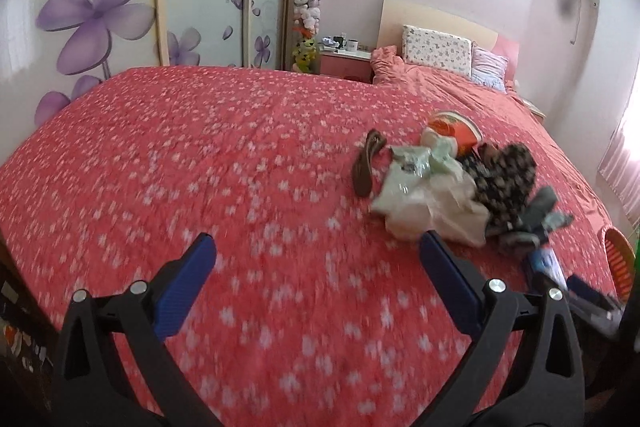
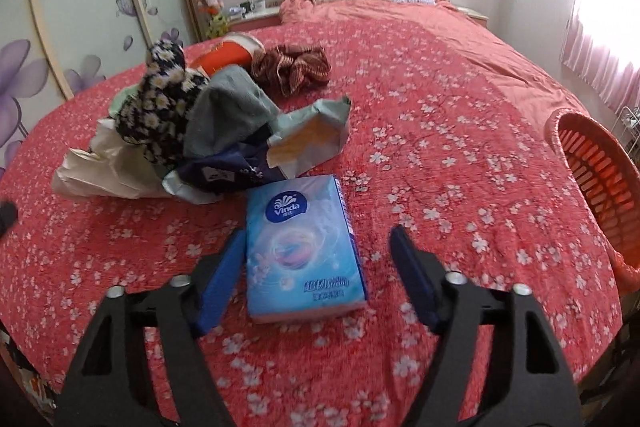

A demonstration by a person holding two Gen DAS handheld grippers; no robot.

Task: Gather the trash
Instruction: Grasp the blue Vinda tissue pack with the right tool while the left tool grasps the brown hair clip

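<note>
Now we are holding the right claw point(image 2: 316, 251) apart around the tissue pack point(image 2: 306, 251), left finger point(image 2: 222, 275) beside it, left claw point(image 1: 316, 267) hanging apart, empty, over the bed point(image 1: 200, 147).

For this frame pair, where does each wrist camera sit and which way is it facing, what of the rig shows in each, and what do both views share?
Left wrist: behind the left gripper, angled down across the bed toward the headboard; its open blue fingers frame bare bedspread.
Right wrist: behind the right gripper, same heading; its fingers straddle the blue tissue pack, right pad clear of it.
Shared: the white bag, daisy-print cloth, orange basket, pillows.
</note>
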